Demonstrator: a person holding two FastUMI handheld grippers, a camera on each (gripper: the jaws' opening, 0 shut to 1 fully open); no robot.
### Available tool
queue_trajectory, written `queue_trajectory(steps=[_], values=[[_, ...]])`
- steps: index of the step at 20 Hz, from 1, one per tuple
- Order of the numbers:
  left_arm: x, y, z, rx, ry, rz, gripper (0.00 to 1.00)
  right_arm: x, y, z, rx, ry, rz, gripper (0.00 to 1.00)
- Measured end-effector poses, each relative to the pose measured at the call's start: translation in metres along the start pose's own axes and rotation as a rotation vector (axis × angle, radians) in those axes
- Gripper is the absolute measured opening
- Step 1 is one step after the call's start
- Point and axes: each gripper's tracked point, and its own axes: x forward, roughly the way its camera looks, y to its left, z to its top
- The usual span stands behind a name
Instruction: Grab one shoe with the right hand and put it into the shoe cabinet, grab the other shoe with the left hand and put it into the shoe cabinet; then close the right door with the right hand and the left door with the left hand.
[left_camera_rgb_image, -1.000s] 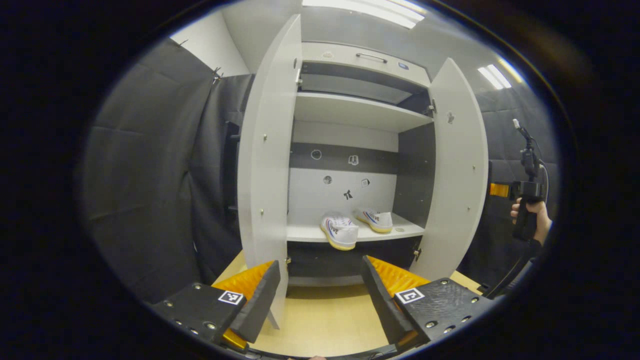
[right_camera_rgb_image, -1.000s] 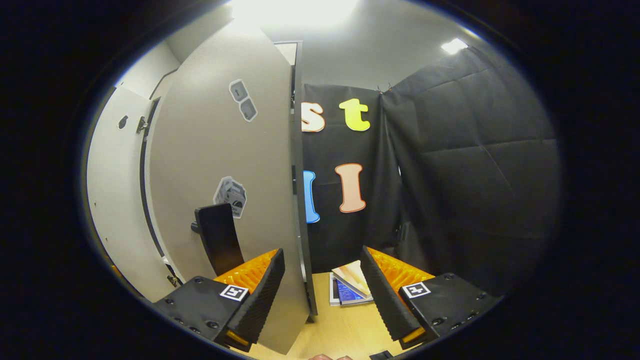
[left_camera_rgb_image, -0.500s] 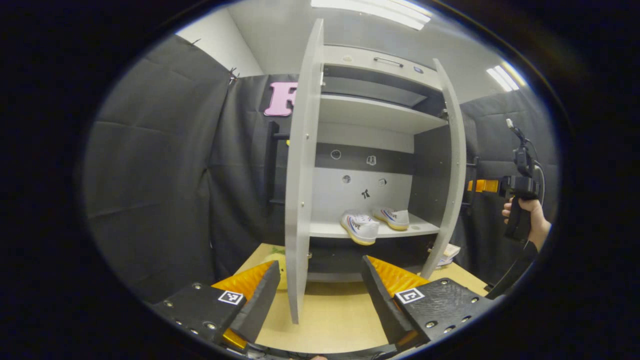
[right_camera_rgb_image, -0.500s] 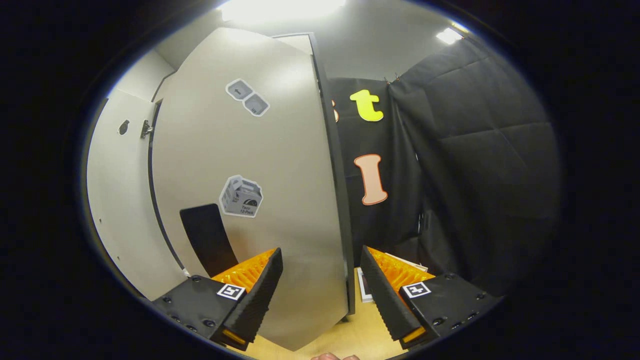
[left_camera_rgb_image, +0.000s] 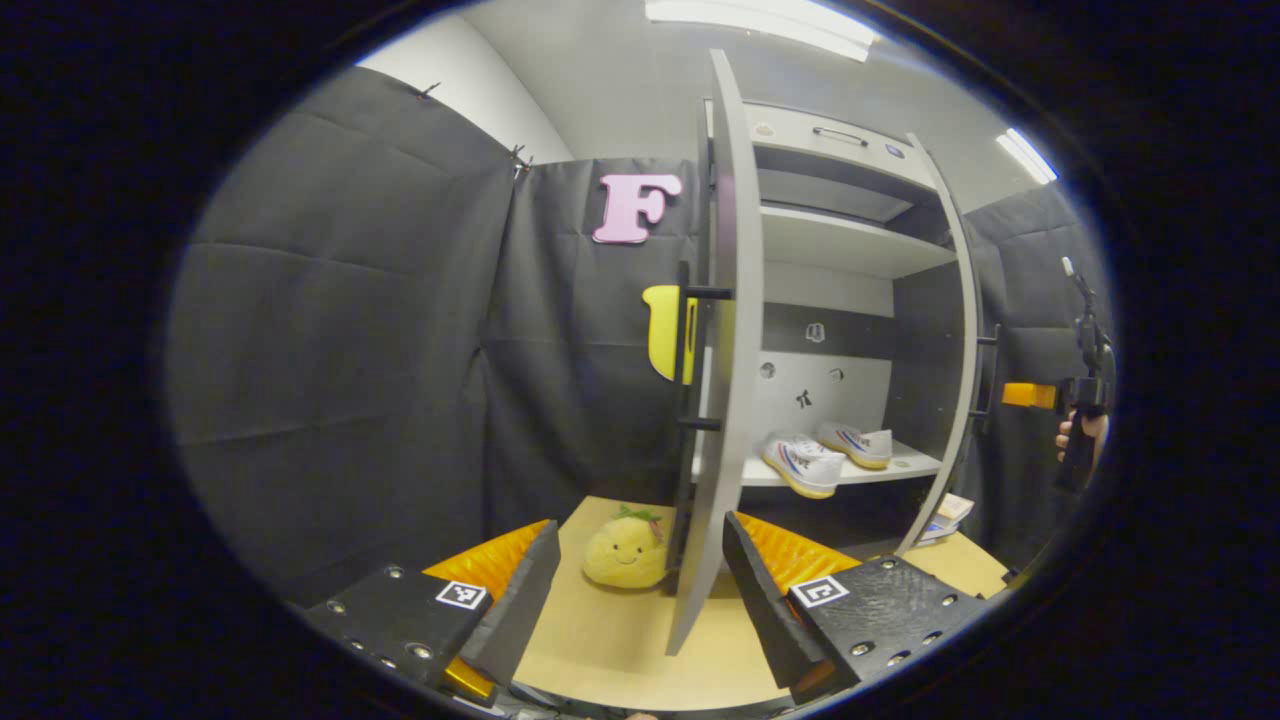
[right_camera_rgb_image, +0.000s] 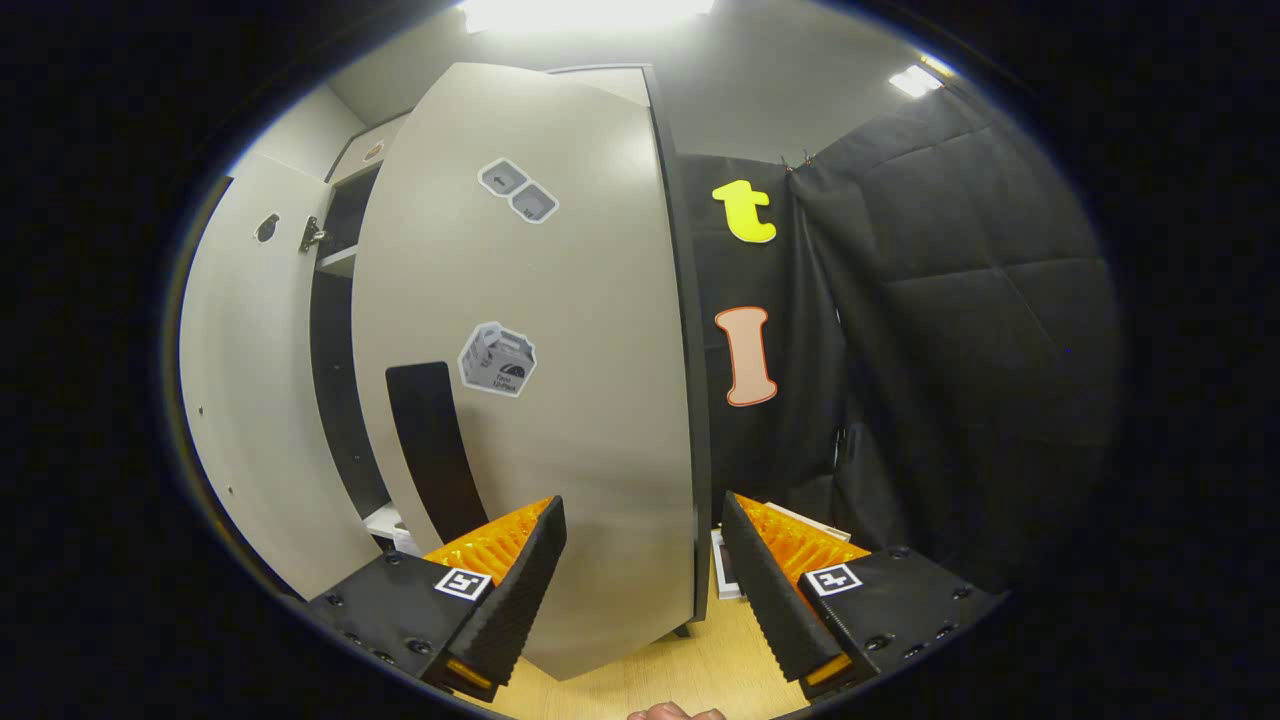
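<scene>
Left gripper (left_camera_rgb_image: 635, 590): fingers apart, nothing between them but the lower edge of the left door (left_camera_rgb_image: 725, 350), which stands edge-on just ahead; contact cannot be judged. Beyond it the cabinet (left_camera_rgb_image: 850, 240) is open, and both shoes (left_camera_rgb_image: 805, 465) lie on the lower shelf (left_camera_rgb_image: 915, 467), side by side, the nearer one with its toe over the shelf's front edge. A plush toy (left_camera_rgb_image: 625, 552) sits on the surface beside the left door's foot. Far right in the left gripper view, a hand (left_camera_rgb_image: 1085, 430) holds the right gripper behind the right door (left_camera_rgb_image: 965, 340). Right gripper (right_camera_rgb_image: 640, 590): fingers apart, straddling the right door's outer edge; touching or not cannot be told. That door bears stickers (right_camera_rgb_image: 497, 358) and a dark handle (right_camera_rgb_image: 430, 440). Booklets (right_camera_rgb_image: 730, 570) lie on the surface past the door.
</scene>
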Motion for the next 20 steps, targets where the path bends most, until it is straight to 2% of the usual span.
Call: queue_trajectory(steps=[3, 5, 8, 15, 20], values=[[0.013, 0.031, 0.019, 0.005, -0.034, 0.043, 0.93, -0.01, 0.0, -0.022, 0.006, 0.041, -0.007, 0.98], [0.023, 0.045, 0.036, -0.003, -0.066, 0.046, 0.93, -0.015, 0.003, -0.034, 0.009, 0.076, 0.003, 0.98], [0.046, 0.047, 0.051, -0.028, -0.085, -0.043, 0.93, -0.021, 0.004, -0.042, 0.001, 0.093, 0.005, 0.98], [0.099, 0.055, 0.065, -0.041, -0.07, -0.129, 0.94, -0.033, -0.006, -0.051, 0.007, 0.104, -0.012, 0.98], [0.116, 0.027, 0.085, -0.105, -0.087, -0.241, 0.93, -0.037, -0.023, -0.059, 0.038, 0.119, -0.048, 0.98]])
